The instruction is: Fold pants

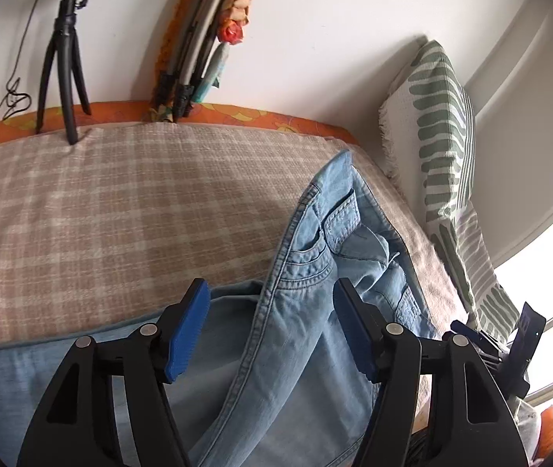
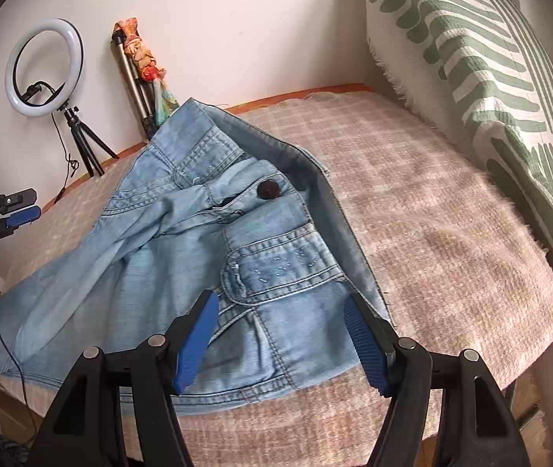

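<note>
Light blue denim pants (image 2: 183, 257) lie crumpled on a bed with a beige checked blanket (image 2: 432, 210). The waistband with a dark button (image 2: 267, 190) faces up, and a cargo pocket flap (image 2: 280, 268) lies near the front. My right gripper (image 2: 282, 311) is open just above the pocket area, holding nothing. In the left wrist view the pants (image 1: 307, 264) form a raised fold with a seam running between the fingers. My left gripper (image 1: 270, 303) is open around that fold and is not clamped on it. The left gripper also shows in the right wrist view (image 2: 23, 214) at the far left.
A green-striped cushion (image 2: 490, 78) leans on the wall at the right of the bed. A ring light on a tripod (image 2: 44, 68) and a bundle of folded stands (image 2: 148, 78) stand at the back by the wall. The bed's front edge (image 2: 276, 428) is close.
</note>
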